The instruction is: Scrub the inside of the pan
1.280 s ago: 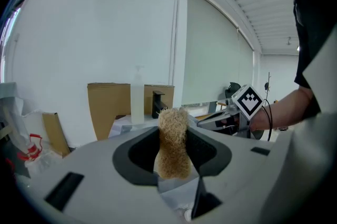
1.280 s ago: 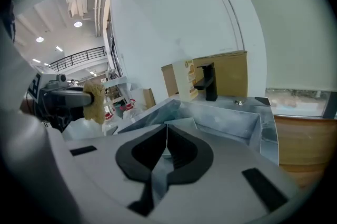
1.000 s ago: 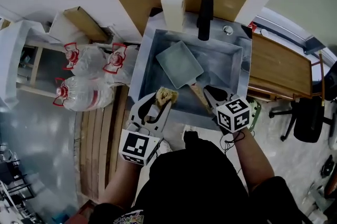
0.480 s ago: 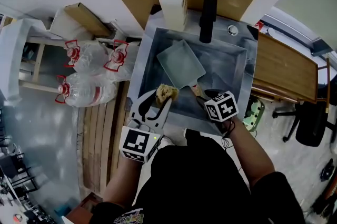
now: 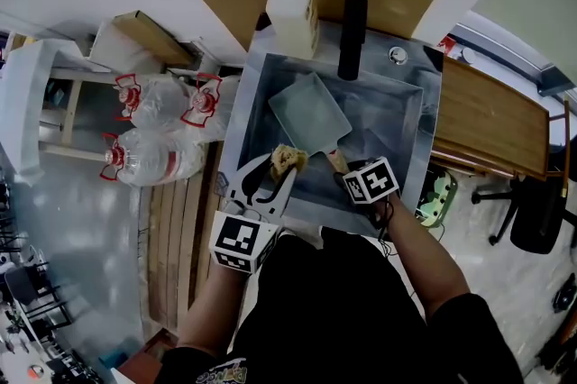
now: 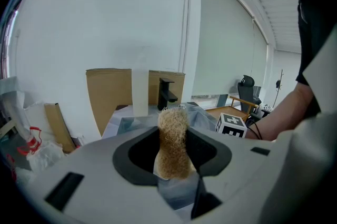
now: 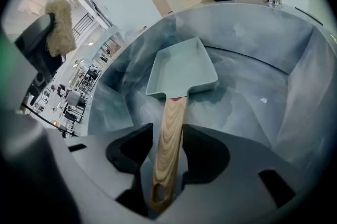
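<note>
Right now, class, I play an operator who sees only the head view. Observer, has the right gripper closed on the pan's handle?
Observer: No. On the right gripper the jaws have just been opening; the wooden handle lies between them, not squeezed.
Operator: Is the left gripper ready?
Observer: The left gripper is shut on the sponge, which stands upright between its jaws.
Operator: Anything about the handle's end?
Observer: It has a hole, deep between the jaws.
</note>
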Demonstrator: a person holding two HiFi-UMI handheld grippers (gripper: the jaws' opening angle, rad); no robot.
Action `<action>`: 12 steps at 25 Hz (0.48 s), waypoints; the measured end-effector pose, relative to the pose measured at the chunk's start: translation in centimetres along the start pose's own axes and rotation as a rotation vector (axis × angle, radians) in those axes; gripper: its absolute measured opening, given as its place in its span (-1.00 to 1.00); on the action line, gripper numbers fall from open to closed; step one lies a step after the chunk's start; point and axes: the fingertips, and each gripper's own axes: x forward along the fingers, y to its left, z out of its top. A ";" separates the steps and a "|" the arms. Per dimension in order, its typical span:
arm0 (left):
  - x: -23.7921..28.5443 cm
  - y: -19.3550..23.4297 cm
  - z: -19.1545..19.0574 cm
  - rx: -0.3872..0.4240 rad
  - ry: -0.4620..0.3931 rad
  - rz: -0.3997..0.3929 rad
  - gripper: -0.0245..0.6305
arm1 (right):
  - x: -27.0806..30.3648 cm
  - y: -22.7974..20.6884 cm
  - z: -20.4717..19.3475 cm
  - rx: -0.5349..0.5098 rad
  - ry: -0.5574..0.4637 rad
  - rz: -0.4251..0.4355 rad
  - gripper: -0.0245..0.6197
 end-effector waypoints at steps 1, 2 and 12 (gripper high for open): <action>0.2 0.0 0.0 -0.001 0.004 -0.002 -0.46 | 0.0 -0.1 0.0 0.003 0.009 -0.002 -0.38; 0.4 -0.1 0.0 -0.003 0.008 -0.006 -0.46 | 0.1 -0.2 -0.2 0.006 0.022 -0.002 -0.39; 3.5 -1.4 -0.8 0.020 0.073 -0.119 -0.46 | 0.9 -0.4 -1.2 0.105 0.061 0.035 -0.51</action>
